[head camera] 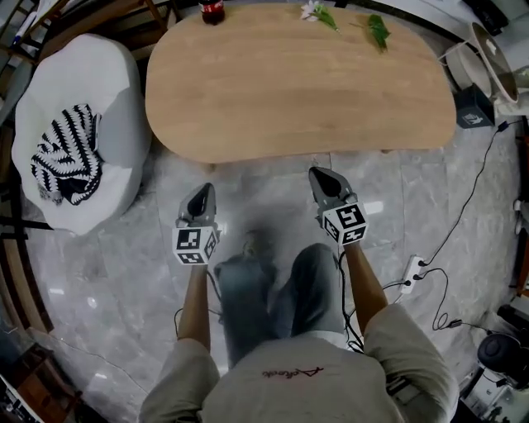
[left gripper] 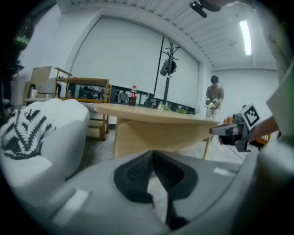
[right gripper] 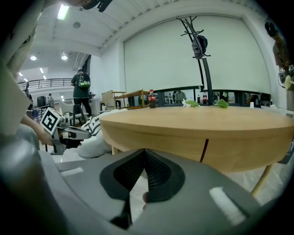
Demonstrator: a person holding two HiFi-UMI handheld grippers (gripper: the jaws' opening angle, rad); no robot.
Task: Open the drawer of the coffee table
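The head view shows you the coffee table (head camera: 297,83) from above. Its oval wooden tabletop lies just in front of you, with a bottle (head camera: 212,10) at the far edge and two green sprigs (head camera: 378,29) more to the right. This view shows nothing of the table's side, so the drawer cannot be seen there.

The right gripper view looks at that side from a low place. On the wooden band under the tabletop there is a thin dark vertical line (right gripper: 205,150). It may be an edge of the drawer, but I cannot tell for sure.

The left gripper view shows the other end of the table with its broad wooden leg (left gripper: 138,142). It also shows the white seat (left gripper: 50,133) with a striped cloth (left gripper: 23,133) on it, and a person (left gripper: 214,96) standing far behind.

Your left gripper (head camera: 199,198) and right gripper (head camera: 326,182) are side by side above the marble floor (head camera: 116,273). Both point toward the near edge of the table and neither touches it.

In the left gripper view the fingers (left gripper: 135,174) meet at their tips and nothing is between them. In the right gripper view the fingers (right gripper: 160,176) are closed in the same way, and they are empty.
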